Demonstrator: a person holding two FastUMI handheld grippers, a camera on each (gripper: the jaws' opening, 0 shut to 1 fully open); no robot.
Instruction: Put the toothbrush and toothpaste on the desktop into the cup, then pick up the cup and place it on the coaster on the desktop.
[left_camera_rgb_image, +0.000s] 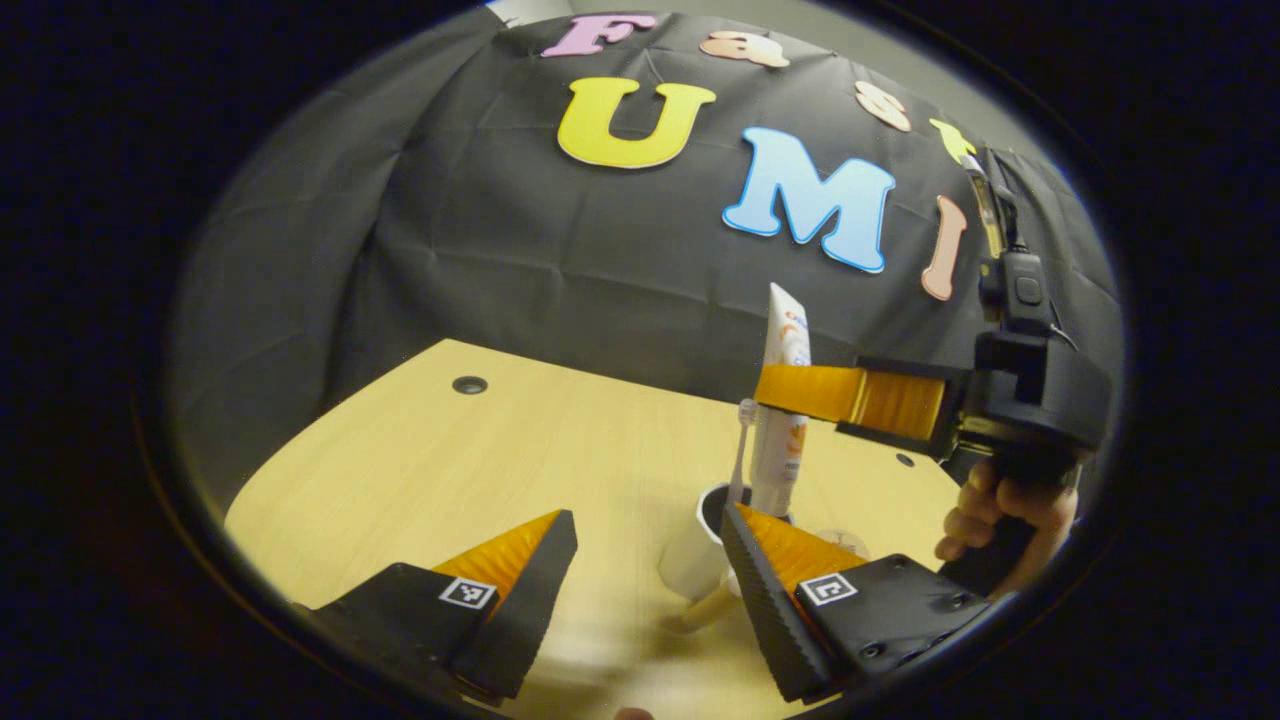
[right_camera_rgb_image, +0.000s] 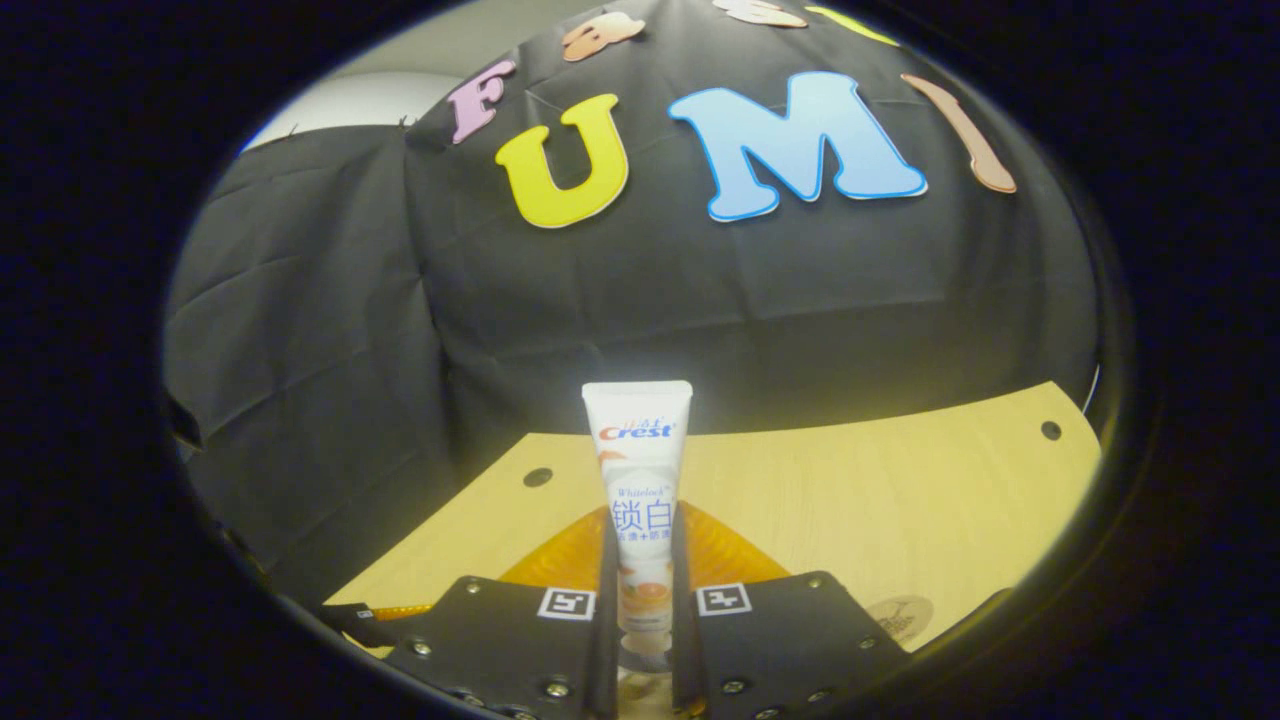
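Black cloth hangs behind a pale wood-grain desktop (left_camera_rgb_image: 560, 450) with small dark round holes near its far edge. On it, seen in the left gripper view, stands a white cup (left_camera_rgb_image: 700, 560), upright, just beside the inner edge of the left gripper's (left_camera_rgb_image: 650, 560) right-hand finger; that gripper's fingers are spread wide and hold nothing. A toothbrush (left_camera_rgb_image: 742, 450) stands in the cup, its pale handle rising past the rim and its head uppermost.

The toothpaste (right_camera_rgb_image: 640, 500) is a white tube with a flat crimped end at the top, blue and red lettering, and an orange picture low on its body. It stands upright, pinched between the right gripper's (right_camera_rgb_image: 645, 620) two fingers, which press on its lower half from both sides. In the left gripper view the tube's lower end reaches down to the cup's mouth, beside the toothbrush, with a hand (left_camera_rgb_image: 1000, 520) gripping the right gripper's handle.

Smallest, a round tan coaster (right_camera_rgb_image: 900, 615) lies flat on the desktop at the right gripper view's lower right.
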